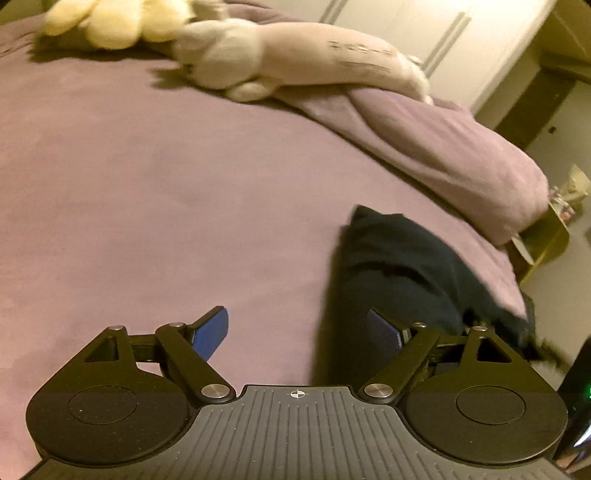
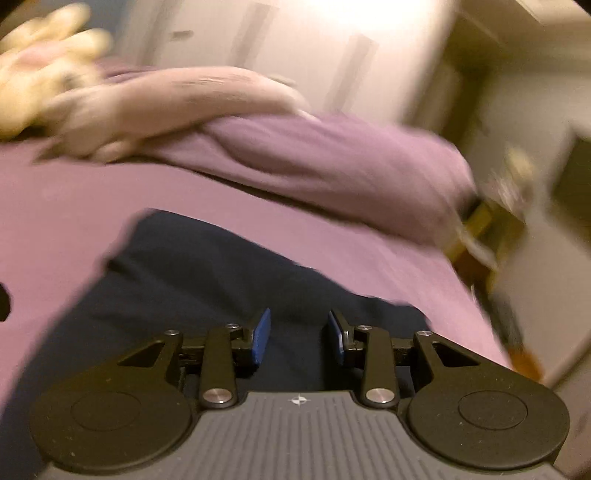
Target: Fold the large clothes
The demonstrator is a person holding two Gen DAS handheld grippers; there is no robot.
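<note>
A dark navy garment (image 1: 399, 266) lies on the purple bed sheet (image 1: 166, 192), at the right of the left wrist view. My left gripper (image 1: 299, 332) is open wide and empty; its right finger is over the garment's left edge, its left finger over bare sheet. In the right wrist view the same garment (image 2: 207, 280) fills the lower middle. My right gripper (image 2: 298, 336) is open, jaws partly apart, just above the dark cloth with nothing between them. This view is motion-blurred.
A bunched purple duvet (image 1: 443, 147) runs along the far right of the bed, with a long pink plush toy (image 1: 303, 59) and a yellow plush (image 1: 110, 22) on it. A white wardrobe (image 1: 424, 33) stands behind. A yellow side table (image 1: 543, 236) stands by the bed's right edge.
</note>
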